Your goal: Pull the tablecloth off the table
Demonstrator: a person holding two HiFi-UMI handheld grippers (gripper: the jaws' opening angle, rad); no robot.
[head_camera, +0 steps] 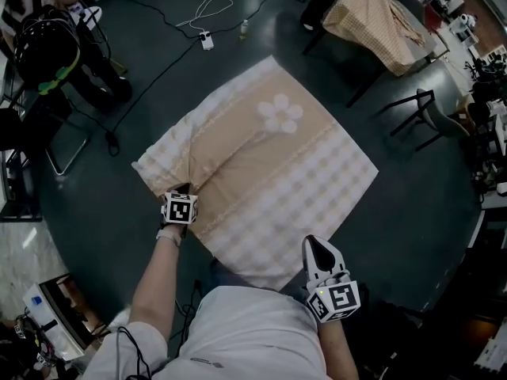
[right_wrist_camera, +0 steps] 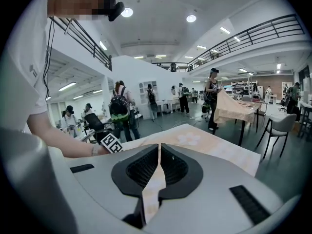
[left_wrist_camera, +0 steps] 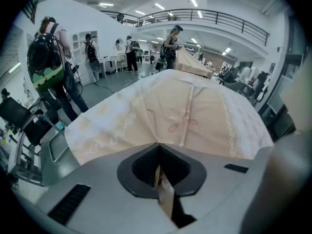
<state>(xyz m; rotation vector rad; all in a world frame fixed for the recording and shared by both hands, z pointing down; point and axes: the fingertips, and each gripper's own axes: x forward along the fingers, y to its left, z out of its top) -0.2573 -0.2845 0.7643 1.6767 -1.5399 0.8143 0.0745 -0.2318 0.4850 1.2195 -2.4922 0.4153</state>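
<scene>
Right tongs (head_camera: 315, 250) clamped on near edge of beige checked tablecloth with white flower (head_camera: 273, 157); left tongs (head_camera: 184, 190) shut on fold at left edge. Cloth covers whole worktop. Both grips set; pull itself not yet begun, by looks.

No legible text, no labels, no numbers
</scene>
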